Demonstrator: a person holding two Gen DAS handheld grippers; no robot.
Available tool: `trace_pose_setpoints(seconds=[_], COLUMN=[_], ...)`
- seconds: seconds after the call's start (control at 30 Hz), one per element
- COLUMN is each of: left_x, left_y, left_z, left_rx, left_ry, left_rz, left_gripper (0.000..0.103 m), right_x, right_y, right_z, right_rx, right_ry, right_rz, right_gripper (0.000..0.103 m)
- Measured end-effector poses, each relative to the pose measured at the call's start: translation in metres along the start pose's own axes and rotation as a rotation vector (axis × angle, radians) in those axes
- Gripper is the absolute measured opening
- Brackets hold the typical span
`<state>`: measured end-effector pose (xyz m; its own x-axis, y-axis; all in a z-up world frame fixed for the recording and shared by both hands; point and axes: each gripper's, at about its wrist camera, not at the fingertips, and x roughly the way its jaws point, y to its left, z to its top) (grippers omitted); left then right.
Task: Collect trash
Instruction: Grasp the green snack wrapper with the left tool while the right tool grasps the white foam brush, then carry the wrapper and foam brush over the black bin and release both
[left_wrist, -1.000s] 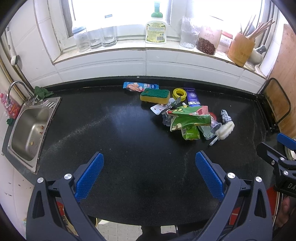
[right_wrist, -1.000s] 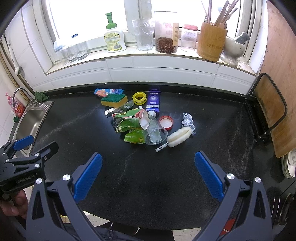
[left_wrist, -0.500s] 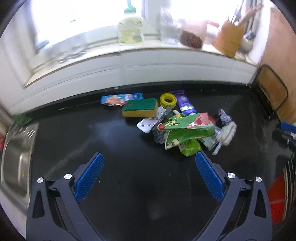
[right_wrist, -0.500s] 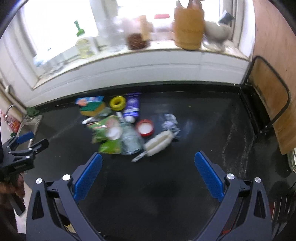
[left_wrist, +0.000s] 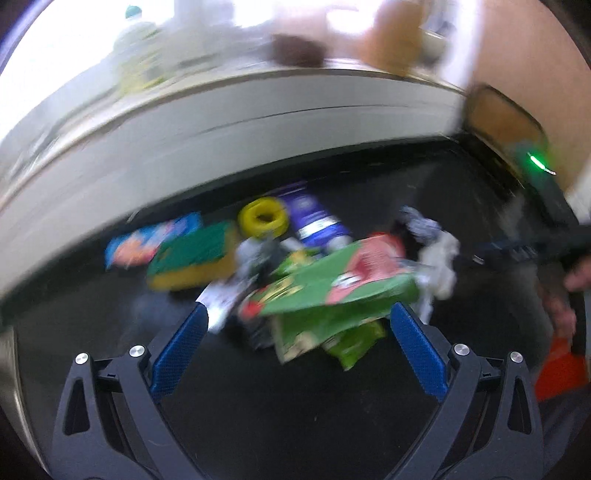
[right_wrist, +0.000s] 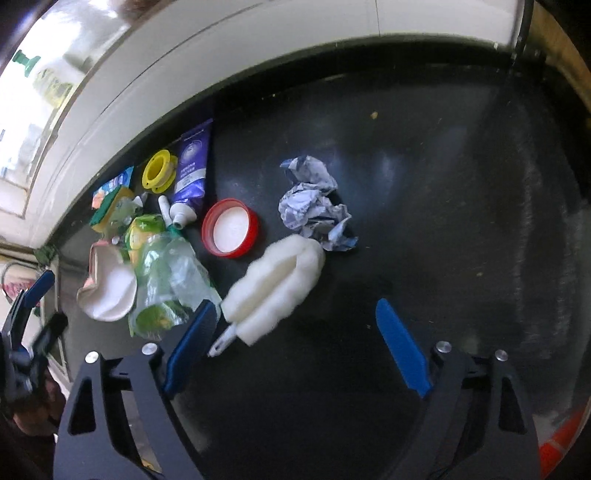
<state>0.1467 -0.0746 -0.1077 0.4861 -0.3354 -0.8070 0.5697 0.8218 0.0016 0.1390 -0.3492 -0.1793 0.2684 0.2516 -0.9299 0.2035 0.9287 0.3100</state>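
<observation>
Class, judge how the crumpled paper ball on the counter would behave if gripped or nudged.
The crumpled paper ball looks light, so a nudge would probably slide it across the smooth counter. Its loose folds would likely crush under a grip. Its lumpy shape suggests poor rolling.

left tongs (left_wrist: 295, 325): jaws spread wide, nothing held | right tongs (right_wrist: 293, 328): jaws spread wide, nothing held
</observation>
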Motion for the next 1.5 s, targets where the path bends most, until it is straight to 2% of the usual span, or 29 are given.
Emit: trace_pose_setpoints(seconds=[0.1,0.17,0.23,0.33,0.37,0.4,0.43,0.47,0.5,0.57,0.67,0.97,1.23,1.37,1.5], left_x=[0.005,0.012,0.024,0.040,0.044,0.047,0.048,0.049,0.049,0.042,0.024,-0.061,-0.101,-0.122,-0.162], left_y=[-0.022,-0.030,-0.035,-0.041,-0.041,-0.043,-0.046,-0.049,-0.051,-0.055,-0.059,-0.061,-0.060,-0.040,-0.010], left_z=[-0.001,-0.005,-0.007,-0.006,-0.005,-0.003,-0.002,-0.001,0.001,0.001,0.005,0.003,-0.030,-0.048,-0.093], left_rx=[0.248,0.363,0.424,0.473,0.475,0.482,0.484,0.477,0.471,0.453,0.396,0.090,-0.051,-0.189,-0.376], left_ry=[-0.022,-0.017,0.003,-0.007,0.001,0.003,0.009,0.024,0.028,0.028,0.026,-0.032,-0.046,-0.055,-0.076], left_rz=[-0.005,-0.020,-0.042,-0.015,-0.025,-0.029,-0.034,-0.053,-0.055,-0.053,-0.040,-0.047,0.018,0.093,0.206], left_gripper=[0.097,0.097,0.097,0.096,0.089,0.082,0.066,0.054,0.051,0.043,0.037,0.035,0.035,0.035,0.035], right_x=[0.004,0.009,0.015,0.026,0.030,0.033,0.033,0.032,0.029,0.019,-0.006,-0.082,-0.106,-0.112,-0.107], right_y=[0.001,0.000,0.001,0.002,0.001,-0.001,-0.001,0.000,0.001,0.002,0.005,0.037,0.063,0.105,0.182], right_z=[0.001,0.003,0.005,0.009,0.009,0.009,0.009,0.009,0.008,0.006,0.000,-0.029,-0.053,-0.066,-0.083], right_rx=[-0.025,-0.011,0.006,0.009,0.019,0.039,0.048,0.052,0.048,0.039,0.017,-0.141,-0.226,-0.354,-0.560], right_ry=[0.011,0.030,0.046,0.059,0.073,0.087,0.092,0.097,0.094,0.076,0.052,-0.068,-0.111,-0.130,-0.112], right_rz=[-0.009,0.003,0.019,0.000,0.011,0.050,0.076,0.082,0.081,0.084,0.097,0.046,0.013,0.023,0.109], right_gripper=[0.086,0.086,0.086,0.082,0.076,0.065,0.056,0.035,0.029,0.022,0.020,0.020,0.020,0.020,0.020])
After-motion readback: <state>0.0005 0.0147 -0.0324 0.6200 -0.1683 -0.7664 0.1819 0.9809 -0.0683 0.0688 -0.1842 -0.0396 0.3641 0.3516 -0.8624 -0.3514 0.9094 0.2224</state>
